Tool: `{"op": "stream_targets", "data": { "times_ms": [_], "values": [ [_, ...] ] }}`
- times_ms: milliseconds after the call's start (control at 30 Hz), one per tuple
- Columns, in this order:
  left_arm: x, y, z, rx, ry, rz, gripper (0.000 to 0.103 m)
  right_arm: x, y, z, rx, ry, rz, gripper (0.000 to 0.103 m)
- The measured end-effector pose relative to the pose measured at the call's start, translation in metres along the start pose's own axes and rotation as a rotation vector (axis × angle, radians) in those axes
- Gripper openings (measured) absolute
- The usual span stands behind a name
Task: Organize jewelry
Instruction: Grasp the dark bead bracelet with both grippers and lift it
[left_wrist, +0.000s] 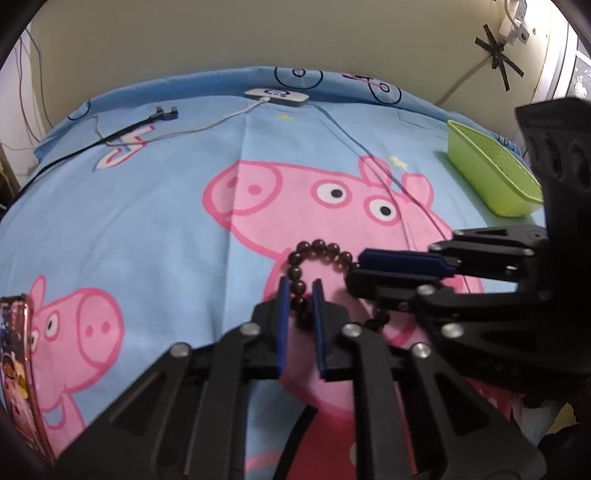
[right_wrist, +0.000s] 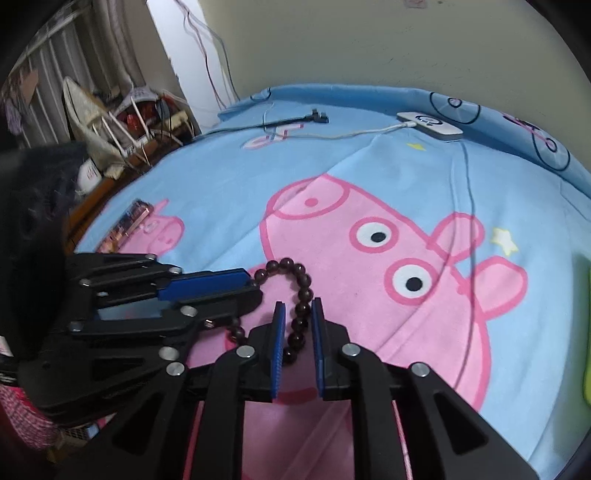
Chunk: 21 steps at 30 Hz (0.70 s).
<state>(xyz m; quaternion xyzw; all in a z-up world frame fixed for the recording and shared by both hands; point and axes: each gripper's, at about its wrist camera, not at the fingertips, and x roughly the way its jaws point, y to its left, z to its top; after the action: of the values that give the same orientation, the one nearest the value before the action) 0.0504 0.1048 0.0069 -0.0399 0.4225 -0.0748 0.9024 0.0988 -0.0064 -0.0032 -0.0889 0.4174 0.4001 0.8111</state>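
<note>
both your left tool and right tool grip the bead bracelet. pull gently, so the string does not snap. then carry it to the green basket.

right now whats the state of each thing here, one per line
left gripper: jaws close around one side of the bead bracelet
right gripper: jaws close around the other side
bead bracelet: a closed loop, held between both grippers over the bed sheet
green basket: upright, nothing seen inside
white device: plugged into its cable
</note>
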Motion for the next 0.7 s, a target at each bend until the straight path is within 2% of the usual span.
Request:
{"op": "stream_targets", "data": {
  "times_ms": [167,300,467,700],
  "values": [
    [-0.006,-0.001,-0.006,-0.011,-0.003,-0.019,0.009,-0.002,0.003,-0.003,-0.052,0.015,-0.029,0.000],
    [-0.010,-0.014,-0.011,-0.001,0.010,-0.064,0.009,-0.017,-0.004,-0.015,-0.037,0.001,-0.031,0.000],
    [-0.013,-0.049,-0.014,0.070,0.013,-0.110,0.009,-0.053,-0.017,-0.038,-0.012,-0.072,-0.061,0.000],
    [-0.022,-0.102,0.008,0.148,-0.025,-0.209,0.009,-0.118,-0.043,-0.062,0.084,-0.229,-0.098,0.000]
  ]
}}
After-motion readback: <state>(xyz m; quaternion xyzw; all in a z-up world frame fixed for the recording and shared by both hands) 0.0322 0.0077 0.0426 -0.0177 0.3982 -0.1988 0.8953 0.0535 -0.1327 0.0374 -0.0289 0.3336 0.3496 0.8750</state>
